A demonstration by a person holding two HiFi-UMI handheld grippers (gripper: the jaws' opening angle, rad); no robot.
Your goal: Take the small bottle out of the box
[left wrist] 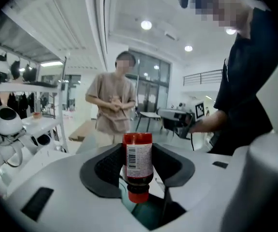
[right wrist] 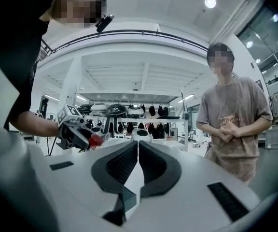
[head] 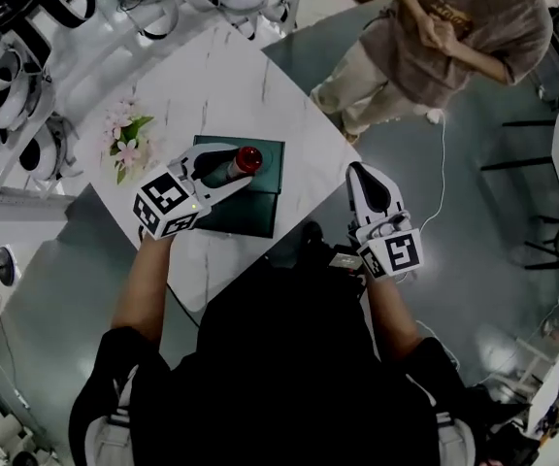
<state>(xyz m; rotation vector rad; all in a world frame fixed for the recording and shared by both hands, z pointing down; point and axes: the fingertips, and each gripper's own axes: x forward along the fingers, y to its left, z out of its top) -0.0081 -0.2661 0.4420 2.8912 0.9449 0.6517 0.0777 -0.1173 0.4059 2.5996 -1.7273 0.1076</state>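
Observation:
A small bottle (head: 241,162) with a red top and a printed label is held in my left gripper (head: 229,169), which is shut on it. It hangs just above a dark green box (head: 256,212) on the white marble table (head: 231,85). In the left gripper view the bottle (left wrist: 138,153) stands between the black pads with its red cap downward, and the box (left wrist: 151,217) shows beneath it. My right gripper (head: 358,172) is shut and holds nothing, right of the box near the table's corner. In the right gripper view its pads (right wrist: 124,166) meet, and the left gripper (right wrist: 76,132) shows at the left.
A bunch of pink flowers (head: 124,140) lies on the table left of the box. A person in a beige shirt (head: 454,37) stands beyond the table's far corner. Shelves with white helmets (head: 27,115) line the left side. Grey floor (head: 474,260) lies to the right.

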